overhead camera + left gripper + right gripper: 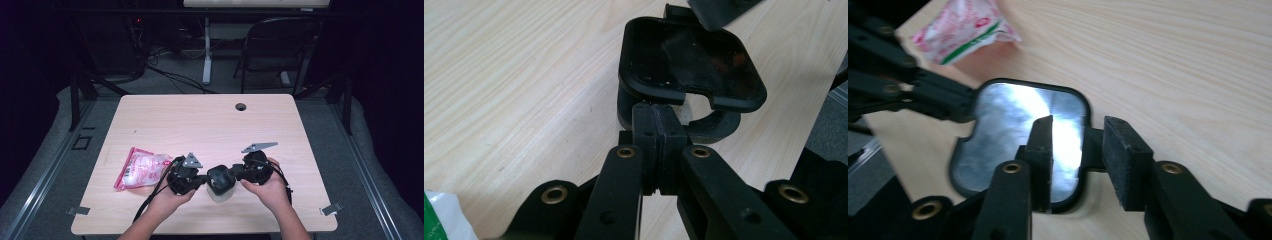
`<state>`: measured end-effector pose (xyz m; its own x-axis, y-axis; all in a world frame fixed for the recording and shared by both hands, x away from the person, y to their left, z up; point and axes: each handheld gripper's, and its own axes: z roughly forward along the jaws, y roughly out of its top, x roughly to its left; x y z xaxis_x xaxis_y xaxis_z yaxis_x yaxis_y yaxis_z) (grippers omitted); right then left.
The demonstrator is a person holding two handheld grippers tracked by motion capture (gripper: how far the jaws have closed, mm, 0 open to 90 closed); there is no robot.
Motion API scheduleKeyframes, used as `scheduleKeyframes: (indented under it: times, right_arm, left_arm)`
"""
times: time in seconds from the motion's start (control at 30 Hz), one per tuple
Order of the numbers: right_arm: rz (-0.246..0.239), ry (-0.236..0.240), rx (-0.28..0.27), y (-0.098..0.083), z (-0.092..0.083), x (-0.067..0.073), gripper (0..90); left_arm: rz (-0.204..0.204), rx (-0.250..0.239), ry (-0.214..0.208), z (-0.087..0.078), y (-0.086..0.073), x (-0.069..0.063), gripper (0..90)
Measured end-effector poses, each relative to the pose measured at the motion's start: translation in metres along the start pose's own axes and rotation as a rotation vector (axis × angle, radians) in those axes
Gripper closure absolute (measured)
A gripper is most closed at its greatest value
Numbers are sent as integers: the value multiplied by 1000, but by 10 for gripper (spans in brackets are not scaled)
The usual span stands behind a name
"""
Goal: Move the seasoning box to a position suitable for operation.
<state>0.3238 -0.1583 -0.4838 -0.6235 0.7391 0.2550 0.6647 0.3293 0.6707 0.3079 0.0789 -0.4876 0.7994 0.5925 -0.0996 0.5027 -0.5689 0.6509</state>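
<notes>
Black lid point(220, 176) | left tool point(658, 131) clamped on rim | right tool point(1078, 145) open, astride tab

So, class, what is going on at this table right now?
A person works at a wooden table with a gripper in each hand. The left gripper is shut on the edge of a small black hinged case, whose lid stands open. The right gripper has its jaws apart at the opposite edge, around a small tab without pressing on it. A pink packet lies to the left, untouched.
</notes>
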Motion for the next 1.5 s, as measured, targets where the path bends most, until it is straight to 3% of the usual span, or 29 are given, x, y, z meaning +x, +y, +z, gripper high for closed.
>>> scheduleKeyframes:
  times: [0.1, 0.13, 0.37, 0.53, 0.67, 0.7, 0.77, 1.17, 1.5]
  right_arm:
    - [-19, 14, 13, 2, -4, 5, 609]
    - [-68, 19, 22, 4, -8, 13, 577]
    - [-138, 56, 28, 10, -20, 38, 525]
    - [-189, 44, 34, 10, -21, 50, 502]
    - [-211, 13, 56, 9, -17, 53, 506]
    - [-224, -13, 60, 8, -14, 51, 550]
    - [-222, -33, 54, 7, -13, 50, 599]
    - [-182, 10, 33, 7, -16, 44, 632]
    - [-184, 15, 30, 8, -18, 43, 645]
  left_arm:
    - [0, -2, -3, -2, 3, 0, 882]
    - [2, -5, 3, -3, 5, 0, 875]
    - [16, -9, 17, -9, 18, 0, 855]
    - [18, -11, 23, -10, 24, -1, 851]
    - [23, -18, 26, -10, 28, -1, 835]
    - [24, -16, 28, -10, 29, -1, 828]
    - [20, -15, 32, -9, 29, -1, 800]
    - [-19, 18, 32, 17, 14, 5, 727]
    - [-35, 10, 19, 18, 14, 6, 726]
